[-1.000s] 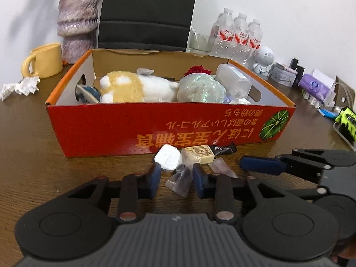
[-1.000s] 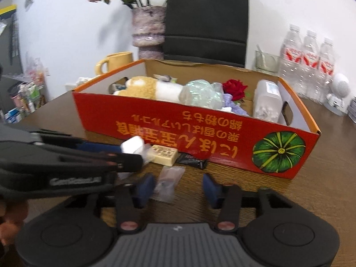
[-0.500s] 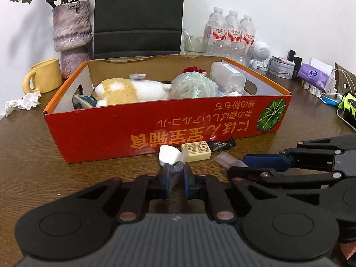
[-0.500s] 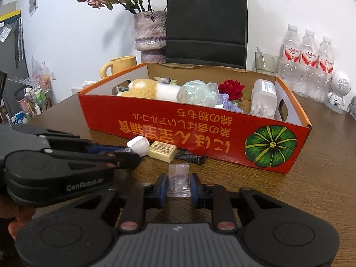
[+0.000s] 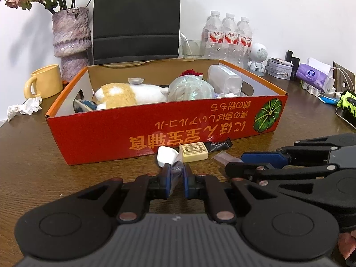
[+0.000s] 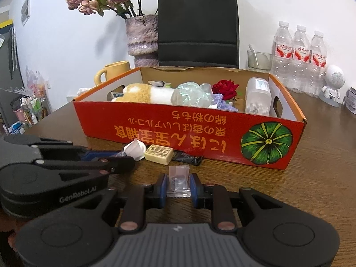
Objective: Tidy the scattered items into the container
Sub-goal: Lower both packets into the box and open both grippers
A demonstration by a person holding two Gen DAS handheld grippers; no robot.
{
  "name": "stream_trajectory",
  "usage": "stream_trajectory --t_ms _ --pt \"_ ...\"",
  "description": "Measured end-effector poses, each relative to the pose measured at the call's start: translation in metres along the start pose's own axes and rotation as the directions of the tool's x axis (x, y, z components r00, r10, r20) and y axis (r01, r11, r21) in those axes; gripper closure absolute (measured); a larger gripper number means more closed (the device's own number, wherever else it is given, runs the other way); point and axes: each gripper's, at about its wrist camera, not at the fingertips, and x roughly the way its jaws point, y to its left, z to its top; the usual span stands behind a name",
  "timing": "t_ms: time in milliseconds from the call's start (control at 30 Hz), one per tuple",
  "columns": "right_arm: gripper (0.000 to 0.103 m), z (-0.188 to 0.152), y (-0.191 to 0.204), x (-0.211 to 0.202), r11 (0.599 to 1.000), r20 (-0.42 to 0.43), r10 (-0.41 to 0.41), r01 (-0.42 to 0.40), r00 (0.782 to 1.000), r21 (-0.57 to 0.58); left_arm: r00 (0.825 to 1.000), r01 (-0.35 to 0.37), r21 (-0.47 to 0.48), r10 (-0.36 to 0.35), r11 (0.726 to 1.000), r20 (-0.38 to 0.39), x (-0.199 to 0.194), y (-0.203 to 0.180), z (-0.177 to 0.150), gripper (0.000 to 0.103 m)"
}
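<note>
the box (image 5: 138, 133) is an open orange carton on a wooden table (image 5: 29, 162), printed with upside-down script and a green pumpkin. inside lie a plush (image 5: 124, 94), a shiny bag (image 5: 189, 89), a red rose (image 6: 225, 87) and a clear tub (image 6: 258, 98).

just outside its near wall, on the table, sit a white case (image 5: 165, 154), a cream eraser (image 5: 193, 151) and a black sachet (image 5: 219, 144), the eraser between the other 2 and touching the case.

the left gripper (image 5: 176, 179) has its blue pads pressed onto a crumpled clear packet (image 5: 175, 171), right in front of the white case. the right gripper (image 6: 178, 187) is closed on a second clear packet (image 6: 179, 181) with small grey bits in it, held between its pads near the eraser. in the left view that packet's end (image 5: 224, 156) shows beside the right gripper's blue pad. both grippers sit side by side, close together.

behind the box stand a vase (image 5: 71, 42) with dried flowers, a black bag (image 6: 198, 22), a yellow mug (image 5: 45, 81), a glass (image 6: 259, 59) and 3 bottles (image 6: 299, 55). a crumpled tissue (image 5: 23, 109) lies left of the box.
</note>
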Motion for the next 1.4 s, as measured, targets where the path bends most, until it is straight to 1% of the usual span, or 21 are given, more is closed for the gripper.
stream_trajectory --t_ms 167,267,367,433,500,600,700,767,833,900,967,1100,1133,1167,1200,1233,1267,1300,1333,1400 --pt "0.083 0.0 0.002 -0.002 1.0 0.013 -0.004 0.005 1.0 -0.005 1.0 0.004 -0.001 -0.004 1.0 0.016 -0.003 -0.001 0.0 0.091" --pt "0.082 0.002 0.004 -0.009 1.0 0.039 -0.012 0.012 0.999 -0.012 0.999 0.013 -0.006 -0.013 1.0 0.037 -0.01 -0.002 0.001 0.091" --pt "0.082 0.004 0.008 -0.021 1.0 0.08 -0.016 0.018 0.997 -0.026 0.996 0.023 -0.013 -0.022 1.0 0.09 -0.025 -0.005 0.005 0.091" --pt "0.082 0.008 0.011 -0.034 0.999 0.123 -0.014 0.019 0.992 -0.035 0.991 0.037 -0.023 -0.033 0.999 0.129 -0.037 -0.005 0.011 0.091" --pt "0.082 0.016 0.013 -0.046 0.999 0.171 -0.015 0.023 0.985 -0.042 0.986 0.053 -0.031 -0.047 0.998 0.162 -0.047 -0.004 0.021 0.091" --pt "0.082 0.036 0.014 -0.058 0.998 0.233 -0.018 0.03 0.972 -0.051 0.978 0.07 -0.024 -0.064 0.997 0.197 -0.054 -0.002 0.045 0.091" --pt "0.082 0.061 0.01 -0.059 0.997 0.279 -0.034 0.05 0.96 -0.052 0.967 0.047 -0.008 -0.044 0.999 0.252 -0.057 -0.001 0.073 0.091" --pt "0.082 0.078 0.006 -0.053 0.997 0.304 -0.05 0.067 0.951 -0.044 0.959 0.024 -0.022 -0.017 0.999 0.283 -0.051 0.003 0.089 0.091" --pt "0.082 0.093 -0.001 -0.04 0.998 0.303 -0.057 0.065 0.951 -0.016 0.955 0.021 -0.057 -0.003 0.998 0.296 -0.038 0.009 0.099 0.091" --pt "0.082 0.103 -0.01 -0.024 0.998 0.294 -0.063 0.06 0.954 0.022 0.956 0.009 -0.088 0.017 0.996 0.294 -0.021 0.015 0.103 0.091" --pt "0.082 0.109 -0.018 -0.006 0.997 0.272 -0.073 0.063 0.96 0.048 0.964 -0.011 -0.097 0.036 0.995 0.263 0.0 0.021 0.105 0.091" --pt "0.081 0.116 -0.028 0.021 0.994 0.225 -0.093 0.078 0.97 0.071 0.975 -0.029 -0.118 0.054 0.993 0.214 0.027 0.034 0.106 0.09" --pt "0.071 0.118 -0.031 0.026 0.993 0.213 -0.095 0.078 0.972 0.083 0.978 -0.033 -0.135 0.06 0.99 0.199 0.032 0.038 0.107 0.082" --pt "0.042 0.118 -0.034 0.03 0.992 0.201 -0.093 0.074 0.975 0.099 0.98 -0.041 -0.155 0.07 0.987 0.187 0.035 0.042 0.107 0.059" --pt "0.035 0.118 -0.037 0.033 0.99 0.194 -0.1 0.078 0.976 0.116 0.98 -0.066 -0.178 0.098 0.982 0.175 0.037 0.046 0.107 0.048" --pt "0.024 0.118 -0.04 0.034 0.987 0.194 -0.116 0.092 0.974 0.13 0.977 -0.103 -0.194 0.135 0.976 0.164 0.039 0.05 0.107 0.024" --pt "0.017 0.118 -0.043 0.034 0.986 0.199 -0.125 0.099 0.972 0.135 0.973 -0.132 -0.2 0.165 0.971 0.16 0.039 0.053 0.108 0.008" --pt "0.013 0.118 -0.046 0.033 0.986 0.202 -0.121 0.094 0.972 0.139 0.97 -0.148 -0.201 0.182 0.968 0.163 0.038 0.054 0.108 0.004" --pt "0.009 0.118 -0.049 0.032 0.986 0.204 -0.113 0.084 0.972 0.144 0.967 -0.15 -0.204 0.186 0.967 0.173 0.036 0.056 0.108 0.001" --pt "0.006 0.117 -0.05 0.03 0.985 0.216 -0.111 0.079 0.97 0.151 0.964 -0.154 -0.21 0.193 0.966 0.184 0.032 0.056 0.108 0.0"
